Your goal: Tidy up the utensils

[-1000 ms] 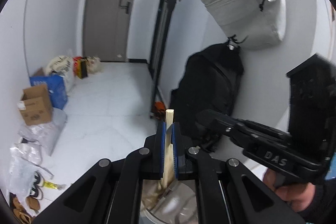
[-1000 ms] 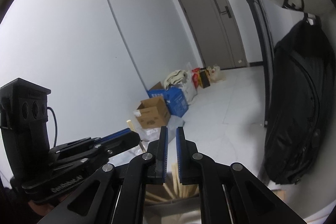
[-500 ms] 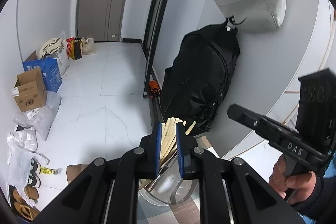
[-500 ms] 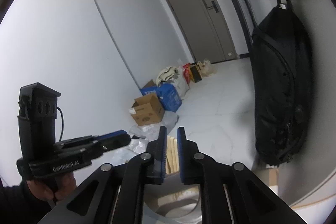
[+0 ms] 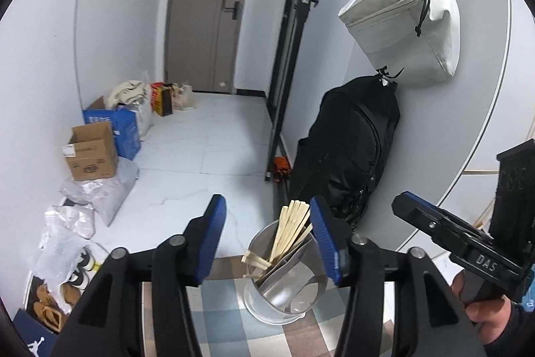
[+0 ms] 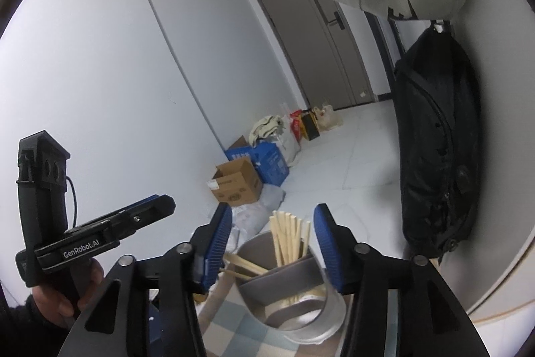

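With the jaws of my left gripper (image 5: pixel 267 238) and right gripper (image 6: pixel 272 243) both spread and empty, the chopsticks (image 5: pixel 292 231) stand in the cup (image 5: pixel 284 286) at lower centre on the desk (image 5: pixel 227 323), so sorting looks largely done.

We see a shiny, smooth metal holder (image 5: pixel 284 290) with pale, matt wooden chopsticks (image 5: pixel 291 230) in it. Each hand-held gripper is matt black plastic, with ribbed blue pads (image 5: pixel 214 240) on the left one. Checked cloth (image 5: pixel 227 323) covers the desk. The floor (image 5: pixel 200 163) is glossy white tile.
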The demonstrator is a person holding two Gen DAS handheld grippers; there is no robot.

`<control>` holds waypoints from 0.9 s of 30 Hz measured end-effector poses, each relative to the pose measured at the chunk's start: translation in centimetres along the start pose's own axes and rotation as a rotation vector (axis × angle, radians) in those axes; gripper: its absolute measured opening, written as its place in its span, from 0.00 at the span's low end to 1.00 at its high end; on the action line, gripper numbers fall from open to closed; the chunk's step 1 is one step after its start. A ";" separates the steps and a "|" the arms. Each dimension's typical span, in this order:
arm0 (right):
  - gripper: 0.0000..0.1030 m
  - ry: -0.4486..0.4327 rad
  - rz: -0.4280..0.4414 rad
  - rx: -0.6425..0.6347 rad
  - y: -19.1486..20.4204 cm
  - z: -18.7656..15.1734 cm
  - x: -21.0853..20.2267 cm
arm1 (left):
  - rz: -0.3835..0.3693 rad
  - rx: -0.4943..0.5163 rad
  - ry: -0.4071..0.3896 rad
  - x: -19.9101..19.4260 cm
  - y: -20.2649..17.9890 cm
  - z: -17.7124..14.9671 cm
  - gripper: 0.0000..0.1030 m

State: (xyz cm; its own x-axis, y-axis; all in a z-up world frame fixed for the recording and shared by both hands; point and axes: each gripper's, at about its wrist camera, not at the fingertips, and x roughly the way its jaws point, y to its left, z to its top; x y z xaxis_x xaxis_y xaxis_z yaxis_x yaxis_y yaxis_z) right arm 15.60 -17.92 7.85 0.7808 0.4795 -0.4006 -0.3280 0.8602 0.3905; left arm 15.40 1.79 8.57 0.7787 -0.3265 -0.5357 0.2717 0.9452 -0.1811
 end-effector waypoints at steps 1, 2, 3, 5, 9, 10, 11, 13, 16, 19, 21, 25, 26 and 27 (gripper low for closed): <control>0.55 -0.005 0.001 -0.005 0.3 -0.1 -0.4 | 0.011 0.001 -0.006 -0.3 -0.1 -0.1 0.55; 0.56 -0.011 0.002 -0.010 0.7 -0.1 -0.8 | 0.022 0.000 -0.014 -0.6 -0.2 -0.2 0.59; 0.59 -0.017 0.003 -0.014 1.0 -0.2 -1.1 | 0.036 -0.003 -0.023 -1.1 -0.4 -0.4 0.62; 0.63 -0.033 0.007 -0.036 2.0 -0.6 -2.4 | 0.041 -0.016 -0.029 -1.9 -0.5 -0.6 0.65; 0.74 -0.048 0.007 -0.051 2.9 -0.9 -3.7 | 0.070 -0.036 -0.057 -3.6 -1.0 -0.9 0.74; 0.76 -0.053 0.008 -0.055 3.2 -1.0 -4.1 | 0.078 -0.034 -0.065 -3.8 -1.2 -1.0 0.75; 0.78 -0.058 0.009 -0.057 3.4 -1.2 -4.5 | 0.090 -0.030 -0.075 -4.2 -1.4 -1.1 0.76; 0.85 -0.074 0.004 -0.057 3.9 -1.6 -5.4 | 0.111 -0.024 -0.094 -5.1 -1.7 -1.4 0.78; 0.88 -0.083 0.005 -0.062 4.4 -2.2 -6.3 | 0.132 -0.028 -0.113 -6.1 -1.6 -2.1 0.83; 0.90 -0.090 -0.006 -0.072 4.6 -2.7 -7.0 | 0.151 -0.039 -0.133 -7.1 -1.5 -2.7 0.86; 0.92 -0.095 -0.006 -0.080 4.8 -3.1 -7.5 | 0.165 -0.039 -0.141 -7.6 -1.5 -3.2 0.87; 0.96 -0.117 -0.021 -0.109 5.5 -4.1 -8.7 | 0.180 -0.040 -0.148 -8.4 -1.6 -4.1 0.89; 0.97 -0.124 -0.022 -0.117 5.6 -4.3 -9.0 | 0.182 -0.038 -0.149 -8.6 -1.6 -4.4 0.90; 0.99 -0.131 -0.024 -0.125 5.8 -4.5 -9.3 | 0.186 -0.035 -0.151 -8.7 -1.7 -4.6 0.92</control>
State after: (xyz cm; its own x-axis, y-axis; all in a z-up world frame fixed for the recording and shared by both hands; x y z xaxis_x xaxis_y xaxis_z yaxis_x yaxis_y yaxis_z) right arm 4.04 -16.63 10.06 0.8491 0.4389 -0.2939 -0.3656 0.8899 0.2726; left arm 5.60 3.08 9.75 0.8899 -0.1414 -0.4336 0.0981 0.9878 -0.1209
